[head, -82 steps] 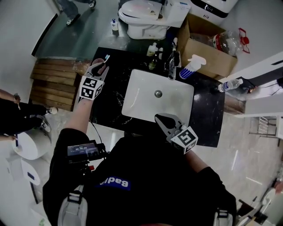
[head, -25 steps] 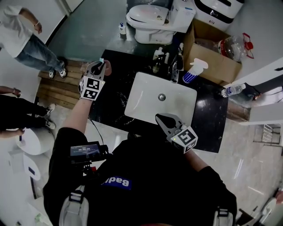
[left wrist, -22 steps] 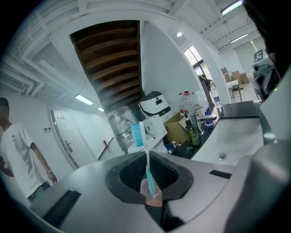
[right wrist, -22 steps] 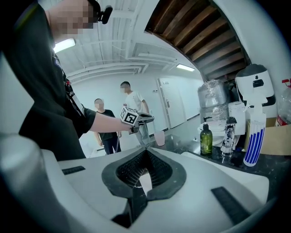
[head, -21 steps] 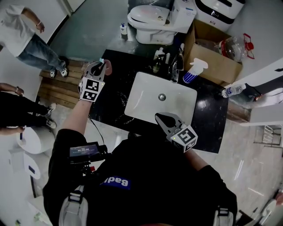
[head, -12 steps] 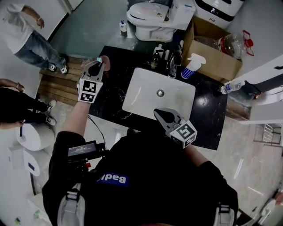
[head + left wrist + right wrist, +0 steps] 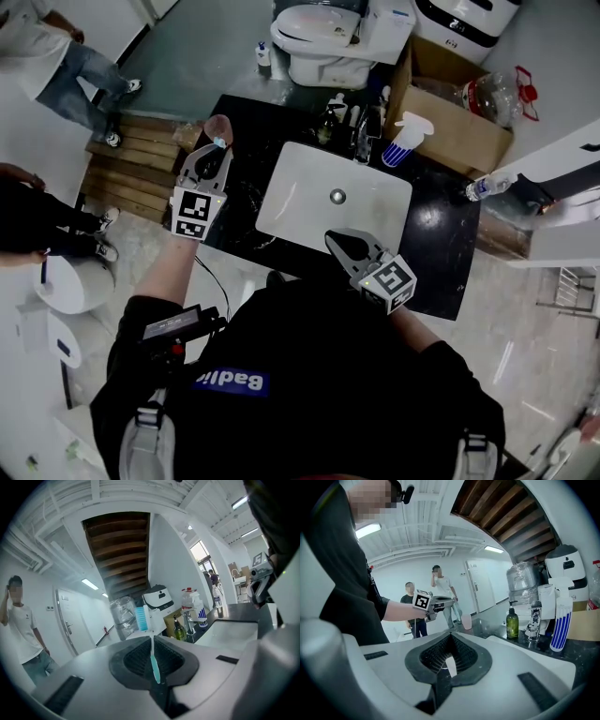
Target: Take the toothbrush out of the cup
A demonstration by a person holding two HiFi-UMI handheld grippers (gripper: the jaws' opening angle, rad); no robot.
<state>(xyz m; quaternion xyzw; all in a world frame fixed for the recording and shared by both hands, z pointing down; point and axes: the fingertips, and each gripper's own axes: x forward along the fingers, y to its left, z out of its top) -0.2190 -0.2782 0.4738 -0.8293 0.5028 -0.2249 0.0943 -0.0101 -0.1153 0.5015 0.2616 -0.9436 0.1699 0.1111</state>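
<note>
A toothbrush (image 7: 153,660) with a teal handle and a blue-and-white bristle head stands upright between the jaws of my left gripper (image 7: 151,638), which is shut on the handle. In the head view my left gripper (image 7: 215,151) hovers over the black counter's far left corner. The brush head (image 7: 220,142) pokes out just short of the pink cup (image 7: 218,126). The right gripper view shows that cup (image 7: 467,620) standing alone on the counter, with the left gripper (image 7: 449,601) raised above and to its left. My right gripper (image 7: 336,240) is shut on nothing at the sink's near edge.
A white sink basin (image 7: 300,202) is set in the black counter (image 7: 433,246). A soap bottle (image 7: 512,618), the faucet (image 7: 534,619) and a blue-striped spray bottle (image 7: 397,150) line its far side. Behind are a toilet (image 7: 314,26) and a cardboard box (image 7: 452,133). People stand at left (image 7: 58,58).
My left gripper has drawn back from the cup toward me with the toothbrush still in it. The right gripper has hardly moved. A person at left has walked farther away.
</note>
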